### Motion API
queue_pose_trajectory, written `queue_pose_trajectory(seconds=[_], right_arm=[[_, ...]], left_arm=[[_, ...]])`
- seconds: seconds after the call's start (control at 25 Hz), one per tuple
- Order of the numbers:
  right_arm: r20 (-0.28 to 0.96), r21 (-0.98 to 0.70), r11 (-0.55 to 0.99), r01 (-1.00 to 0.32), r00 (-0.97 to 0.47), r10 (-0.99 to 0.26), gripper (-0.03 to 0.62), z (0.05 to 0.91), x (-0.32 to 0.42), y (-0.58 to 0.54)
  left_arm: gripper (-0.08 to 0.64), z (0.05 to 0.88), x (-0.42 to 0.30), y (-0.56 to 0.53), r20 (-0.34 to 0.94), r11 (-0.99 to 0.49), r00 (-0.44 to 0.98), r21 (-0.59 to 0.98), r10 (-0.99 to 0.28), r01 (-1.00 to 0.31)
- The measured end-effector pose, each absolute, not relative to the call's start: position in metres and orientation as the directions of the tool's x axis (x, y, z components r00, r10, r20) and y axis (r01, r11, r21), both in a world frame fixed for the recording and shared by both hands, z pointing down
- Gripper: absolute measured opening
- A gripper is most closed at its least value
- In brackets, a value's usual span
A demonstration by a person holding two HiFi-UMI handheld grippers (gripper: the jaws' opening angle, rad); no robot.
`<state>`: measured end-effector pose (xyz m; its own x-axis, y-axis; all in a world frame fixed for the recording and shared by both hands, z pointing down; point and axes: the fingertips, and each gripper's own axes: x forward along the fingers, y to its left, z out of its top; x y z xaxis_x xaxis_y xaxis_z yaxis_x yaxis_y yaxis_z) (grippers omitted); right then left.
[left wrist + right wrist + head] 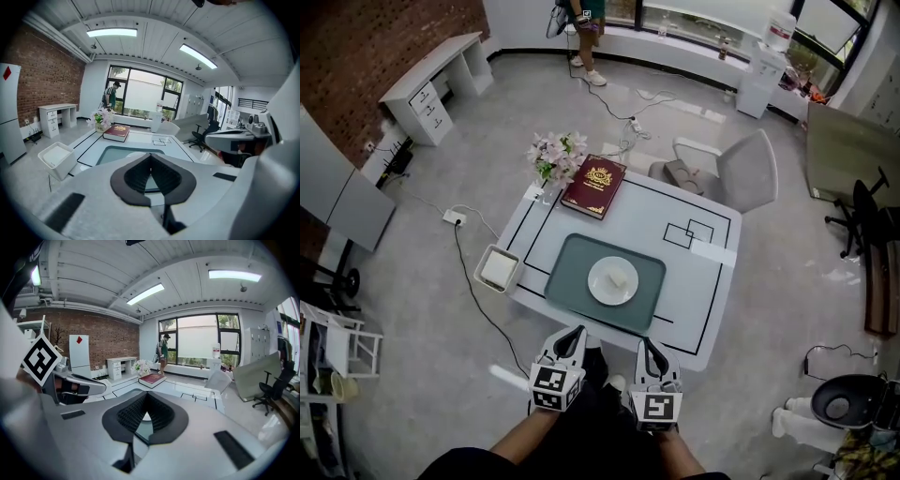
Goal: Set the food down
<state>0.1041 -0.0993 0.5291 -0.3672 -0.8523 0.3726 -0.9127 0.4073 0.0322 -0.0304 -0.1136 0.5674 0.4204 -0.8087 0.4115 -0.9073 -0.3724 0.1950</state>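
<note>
Both forearms come in from 6 o'clock in the head view. Left gripper (574, 330) and right gripper (649, 342) sit side by side, pointing to 12 and tilted a bit down, just off the near edge of the table (712, 281).

Both have their jaws closed tip to tip with nothing between them, as each gripper view confirms.

Food (617, 278) is a small pale piece, too small to identify. It lies on the white plate (602, 291), centred on the teal mat (572, 258), at 12 o'clock from the grippers and well apart from them.

Only the head view shows the food; in the gripper views their own jaws cover most of the plate. The left gripper view shows the right gripper at 3 o'clock. The right gripper view shows the left one and its marker cube (41, 360) at 9 o'clock.

Red book (593, 186) is at 12 o'clock from the mat and flowers (556, 155) at 11.
</note>
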Motion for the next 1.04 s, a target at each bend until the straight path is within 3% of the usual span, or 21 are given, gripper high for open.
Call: queue_pose_trajectory(seconds=[1.04], right_arm=[[0.338,0.012,0.430,-0.903,-0.401,-0.851,0.008,0.525,0.099,-0.042]], left_arm=[[0.006,0.563,-0.028,-0.040,0.414,-0.372,0.405,0.162,-0.815,-0.914]])
